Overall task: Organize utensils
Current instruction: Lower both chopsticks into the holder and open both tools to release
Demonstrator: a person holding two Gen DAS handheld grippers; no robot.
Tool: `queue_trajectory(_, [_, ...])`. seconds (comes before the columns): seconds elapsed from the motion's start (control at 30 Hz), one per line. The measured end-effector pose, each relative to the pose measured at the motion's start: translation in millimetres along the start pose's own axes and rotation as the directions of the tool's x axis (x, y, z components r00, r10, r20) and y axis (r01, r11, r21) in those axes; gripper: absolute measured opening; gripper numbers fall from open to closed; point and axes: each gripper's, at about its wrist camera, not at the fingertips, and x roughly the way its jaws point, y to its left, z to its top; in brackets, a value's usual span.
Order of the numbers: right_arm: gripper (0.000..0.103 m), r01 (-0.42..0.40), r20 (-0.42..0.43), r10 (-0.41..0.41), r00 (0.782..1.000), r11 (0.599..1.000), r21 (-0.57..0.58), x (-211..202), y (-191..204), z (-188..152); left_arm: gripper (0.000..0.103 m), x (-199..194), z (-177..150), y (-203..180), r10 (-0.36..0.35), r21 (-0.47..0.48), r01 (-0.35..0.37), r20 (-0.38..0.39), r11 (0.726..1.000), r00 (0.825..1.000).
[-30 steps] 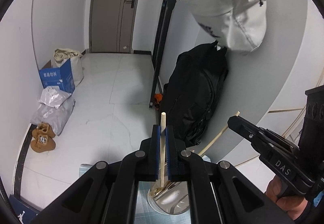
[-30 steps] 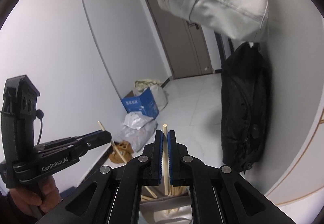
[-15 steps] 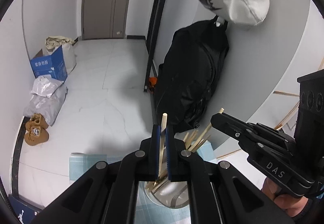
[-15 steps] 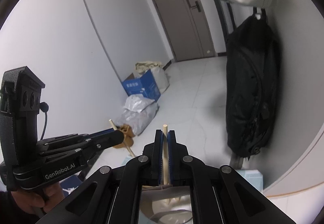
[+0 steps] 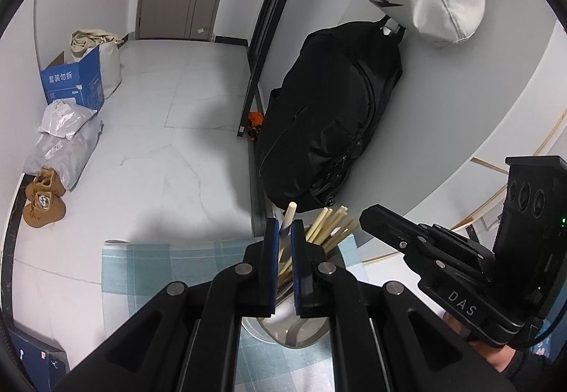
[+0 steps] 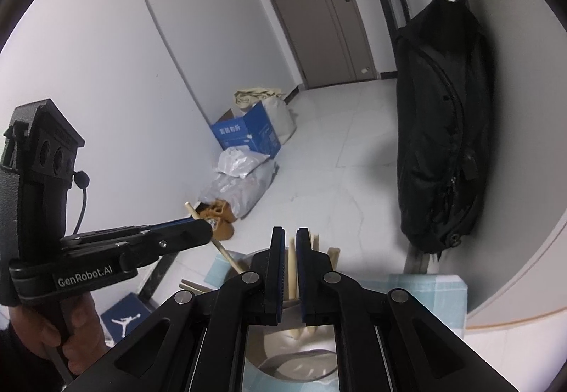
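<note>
The left gripper (image 5: 283,243) is pinching a pale wooden chopstick (image 5: 287,220) between nearly closed blue-padded fingers (image 5: 271,250), its long axis running steeply down into the round metal holder (image 5: 283,331) on the checked-cloth counter (image 5: 149,271). The right gripper (image 6: 290,250) is opening its fingers around a second pale wooden chopstick (image 6: 291,271), near upright, its lower end already inside the holder among others. Both sticks are pointing downward into the holder; releasing looks next.

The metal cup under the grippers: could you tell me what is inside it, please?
The metal cup holds a bundle of wooden chopsticks leaning out over its rim. The gripper bodies cover most of the cup, so its bottom and the chopsticks' lower ends cannot be seen.
</note>
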Motion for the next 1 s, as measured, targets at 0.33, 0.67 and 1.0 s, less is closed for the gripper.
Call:
queue_trajectory(0.33, [0.041, 0.035, 0.064, -0.039, 0.997, 0.998, 0.055, -32.1, -6.5, -8.7, 0.047, -13.4, -10.1, -7.2, 0.022, 0.001, -0.022, 0.011, 1.0, 1.0])
queue_trajectory(0.67, [0.062, 0.052, 0.132, -0.063, 0.989, 0.995, 0.089, -76.5, -5.3, -26.4, 0.053, -42.8, -24.4, -24.2, 0.098, 0.021, -0.101, 0.089, 0.995, 0.991])
queue_trajectory(1.0, [0.081, 0.053, 0.214, -0.063, 0.975, 0.997, 0.053, -111.6, 13.2, -47.2, 0.063, -72.6, -43.8, -35.9, 0.168, 0.028, -0.176, 0.189, 0.984, 0.967])
